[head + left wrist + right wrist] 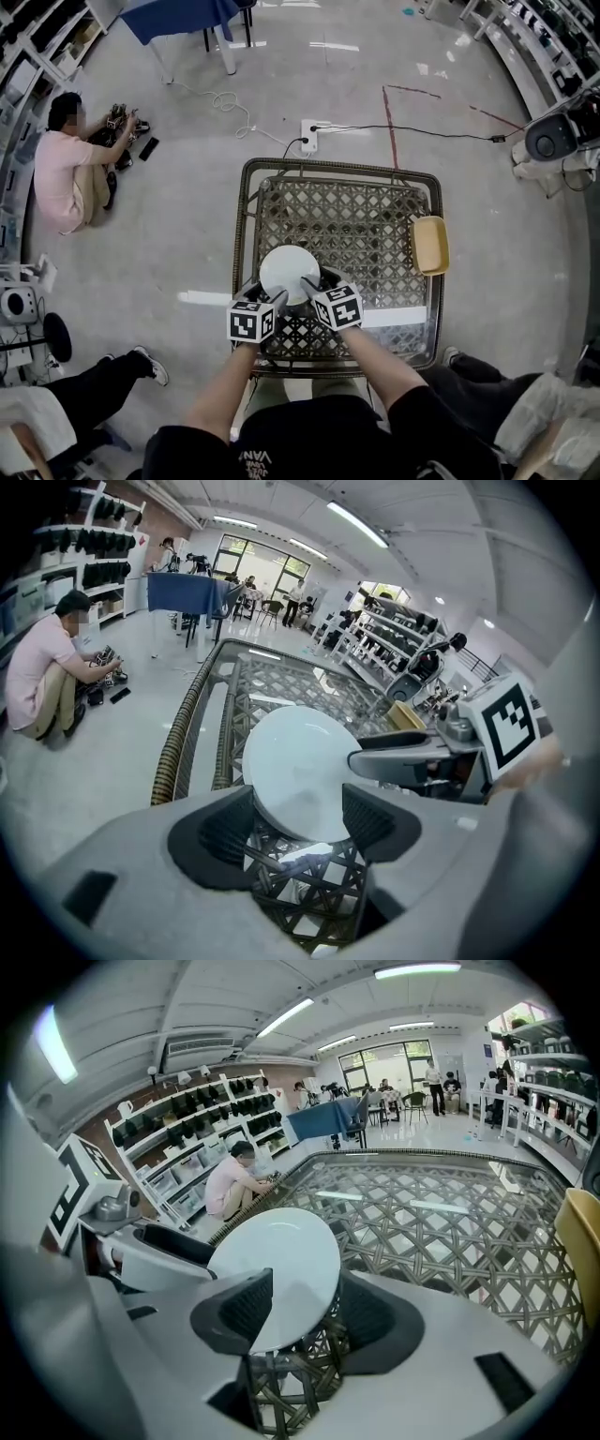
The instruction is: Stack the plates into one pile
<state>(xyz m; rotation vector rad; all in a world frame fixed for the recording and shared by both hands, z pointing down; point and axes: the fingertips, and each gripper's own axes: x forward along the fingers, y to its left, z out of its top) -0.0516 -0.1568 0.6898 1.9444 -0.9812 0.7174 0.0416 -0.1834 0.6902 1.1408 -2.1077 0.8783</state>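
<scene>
A round white plate [289,272] sits low over the front left part of the wicker table [375,225], with both grippers at its near rim. My left gripper [298,822] is shut on the plate [298,766], the rim lying between its two dark pads. My right gripper [300,1312] has its jaws around the rim of the same plate [281,1260], one pad above and one below with a dark gap at the lower pad, so it reads as open. A yellow plate [430,245] lies at the table's right edge, well away from both grippers.
The table has a woven lattice top and a raised rope-like rim [246,216]. A person sits on the floor [70,173] at the far left. A power strip and cables [309,136] lie beyond the table. Legs and shoes of people [141,366] flank me.
</scene>
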